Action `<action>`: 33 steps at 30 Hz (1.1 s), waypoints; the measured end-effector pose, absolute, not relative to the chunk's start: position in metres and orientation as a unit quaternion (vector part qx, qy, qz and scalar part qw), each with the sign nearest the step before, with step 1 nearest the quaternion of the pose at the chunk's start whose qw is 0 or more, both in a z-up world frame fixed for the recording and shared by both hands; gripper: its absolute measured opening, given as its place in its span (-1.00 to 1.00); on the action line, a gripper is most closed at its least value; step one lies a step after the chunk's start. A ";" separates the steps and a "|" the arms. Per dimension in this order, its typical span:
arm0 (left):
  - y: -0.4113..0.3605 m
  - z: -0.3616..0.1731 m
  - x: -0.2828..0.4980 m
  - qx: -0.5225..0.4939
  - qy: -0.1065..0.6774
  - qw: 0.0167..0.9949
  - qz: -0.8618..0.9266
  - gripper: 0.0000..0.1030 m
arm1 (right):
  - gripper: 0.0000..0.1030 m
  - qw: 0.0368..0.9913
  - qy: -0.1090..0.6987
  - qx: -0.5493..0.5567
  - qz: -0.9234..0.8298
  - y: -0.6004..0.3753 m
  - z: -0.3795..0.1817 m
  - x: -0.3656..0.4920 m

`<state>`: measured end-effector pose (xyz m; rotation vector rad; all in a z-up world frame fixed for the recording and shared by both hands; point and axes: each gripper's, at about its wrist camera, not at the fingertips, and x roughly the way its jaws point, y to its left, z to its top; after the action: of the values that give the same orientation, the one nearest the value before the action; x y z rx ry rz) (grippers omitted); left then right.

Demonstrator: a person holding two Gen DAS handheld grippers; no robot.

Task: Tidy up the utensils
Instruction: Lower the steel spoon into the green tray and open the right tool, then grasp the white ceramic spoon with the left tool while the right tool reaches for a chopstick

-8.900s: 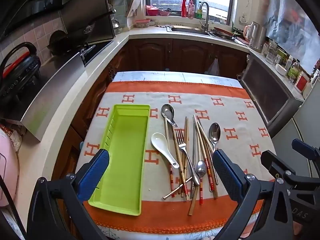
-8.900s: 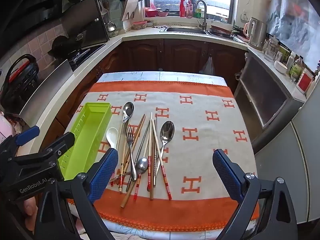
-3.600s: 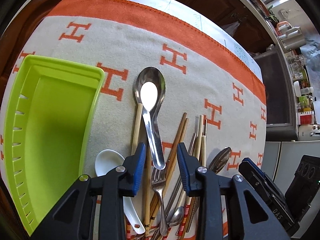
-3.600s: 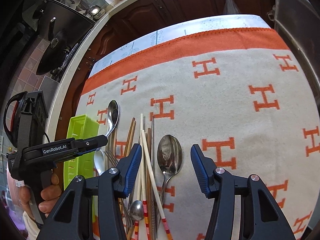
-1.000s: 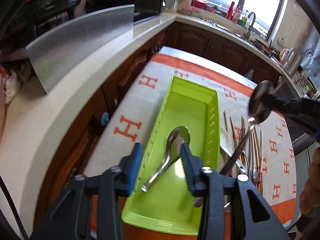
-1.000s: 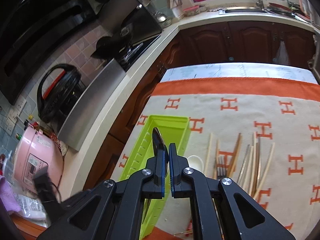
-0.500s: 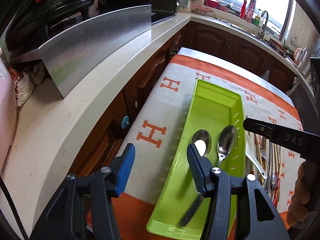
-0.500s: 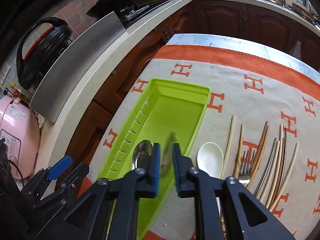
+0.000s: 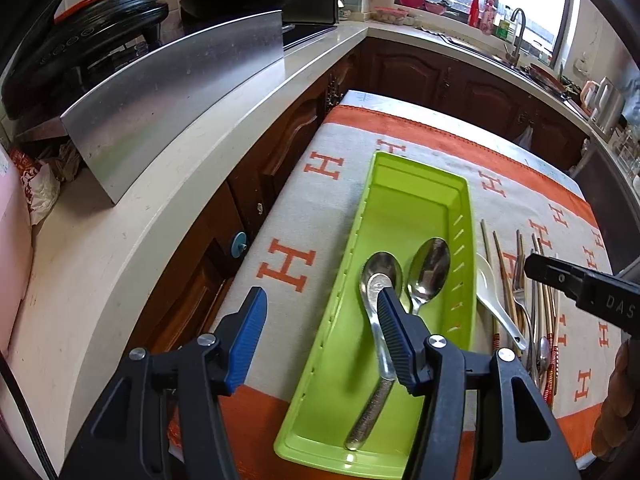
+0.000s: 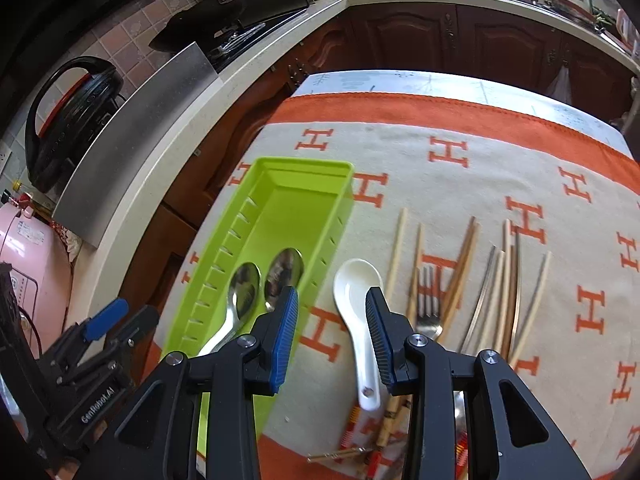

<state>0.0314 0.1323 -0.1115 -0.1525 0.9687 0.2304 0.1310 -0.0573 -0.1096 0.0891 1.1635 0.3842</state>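
Two metal spoons (image 9: 404, 280) lie side by side in the green tray (image 9: 466, 216), bowls toward its far end. Both claws are released and hold nothing — the left gripper (image 9: 322, 318) hangs over the tray's near-left edge, the right gripper (image 10: 332, 318) above the white spoon (image 10: 356, 304). Just right of the tray, chopsticks (image 10: 500, 280) and a fork (image 10: 427, 304) rest on the cloth (image 10: 460, 184).

Home kitchen: stove (image 10: 240, 36), sink faucet (image 9: 516, 30).
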 end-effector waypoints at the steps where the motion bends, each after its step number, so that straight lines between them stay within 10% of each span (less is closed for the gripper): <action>1: 0.130 -0.111 0.032 -0.073 0.466 0.876 0.106 0.09 | -0.31 0.819 0.545 0.040 0.178 -0.062 -0.108 0.127; 17: 0.060 -0.109 0.050 -0.130 0.521 0.843 -0.032 0.09 | -0.31 0.834 0.534 0.083 0.111 -0.174 -0.101 0.079; 33: 0.018 -0.167 0.099 -0.244 0.611 0.752 -0.048 -0.56 | -0.31 0.828 0.531 0.146 0.103 -0.229 -0.114 0.071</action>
<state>0.0995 0.0181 -0.1674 -0.5320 1.3334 -0.1039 0.0706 -0.2294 -0.1139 0.3094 1.1277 0.2195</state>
